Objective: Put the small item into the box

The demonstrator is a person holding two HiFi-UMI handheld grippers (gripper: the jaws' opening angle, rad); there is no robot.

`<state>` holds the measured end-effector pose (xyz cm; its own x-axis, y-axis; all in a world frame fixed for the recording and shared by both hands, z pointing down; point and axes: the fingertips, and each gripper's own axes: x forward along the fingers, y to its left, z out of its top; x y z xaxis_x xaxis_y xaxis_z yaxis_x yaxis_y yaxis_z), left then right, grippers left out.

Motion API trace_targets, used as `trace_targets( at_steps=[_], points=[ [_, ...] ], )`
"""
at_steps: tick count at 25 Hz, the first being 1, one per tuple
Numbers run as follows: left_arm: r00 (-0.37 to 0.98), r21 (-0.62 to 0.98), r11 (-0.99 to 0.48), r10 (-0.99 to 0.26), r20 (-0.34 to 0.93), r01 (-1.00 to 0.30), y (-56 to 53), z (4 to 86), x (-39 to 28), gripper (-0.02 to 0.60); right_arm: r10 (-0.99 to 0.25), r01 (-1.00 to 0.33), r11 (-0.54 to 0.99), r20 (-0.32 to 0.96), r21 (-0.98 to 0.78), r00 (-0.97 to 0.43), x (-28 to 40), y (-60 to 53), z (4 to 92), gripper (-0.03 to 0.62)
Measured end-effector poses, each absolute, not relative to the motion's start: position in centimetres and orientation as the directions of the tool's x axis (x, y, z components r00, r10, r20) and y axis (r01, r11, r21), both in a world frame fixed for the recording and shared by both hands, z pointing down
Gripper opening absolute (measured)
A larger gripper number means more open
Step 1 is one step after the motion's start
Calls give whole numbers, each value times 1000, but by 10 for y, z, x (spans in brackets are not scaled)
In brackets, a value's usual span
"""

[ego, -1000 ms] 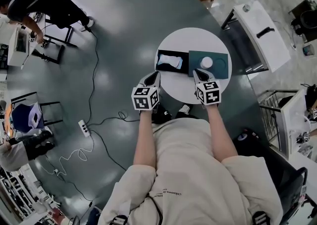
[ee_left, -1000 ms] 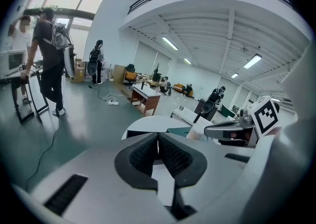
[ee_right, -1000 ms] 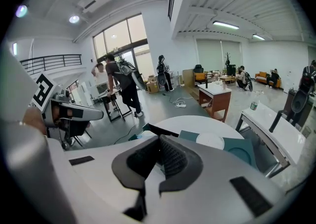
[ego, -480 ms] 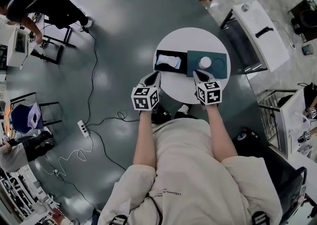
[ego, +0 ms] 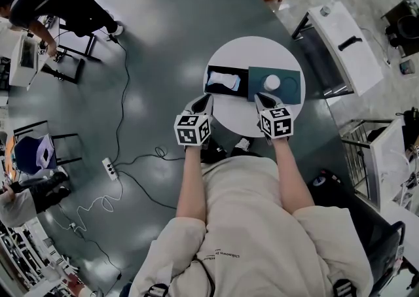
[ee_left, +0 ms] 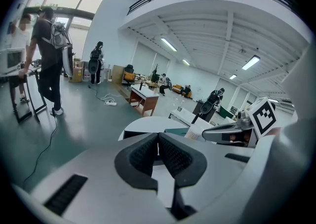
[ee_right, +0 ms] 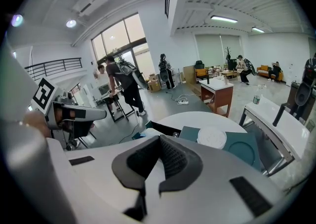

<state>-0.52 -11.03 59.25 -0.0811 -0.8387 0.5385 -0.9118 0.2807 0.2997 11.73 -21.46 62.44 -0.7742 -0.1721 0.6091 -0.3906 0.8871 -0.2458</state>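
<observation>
Standing over a grey floor [ego: 163, 40] strewn with a cable and a power strip [ego: 111, 169], a person in a pale top [ego: 252, 224] holds both arms out toward a round white table [ego: 255, 50]. On the table a teal tray [ego: 291, 86] lies on the right, its left edge against a black box [ego: 219, 70] on the left. The box holds something pale and crumpled. The left gripper [ee_left: 158, 136] hovers at the table's near edge, in front of the box, jaws pressed together with nothing between them. The right gripper [ee_right: 159, 139] hovers in front of the tray, jaws likewise closed and empty. The small item [ego: 272, 82], a white round disc, sits on the left half of the tray, beside a round hollow, apart from both grippers.
</observation>
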Motion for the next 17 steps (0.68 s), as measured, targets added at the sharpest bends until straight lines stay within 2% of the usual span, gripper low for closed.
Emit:
trace_targets(
  at_steps=[17],
  points=[
    [-73, 313, 258, -864, 499, -914, -114, 578, -9, 21, -135, -337, 912, 604, -234, -786, 105, -204, 619, 34]
  ],
)
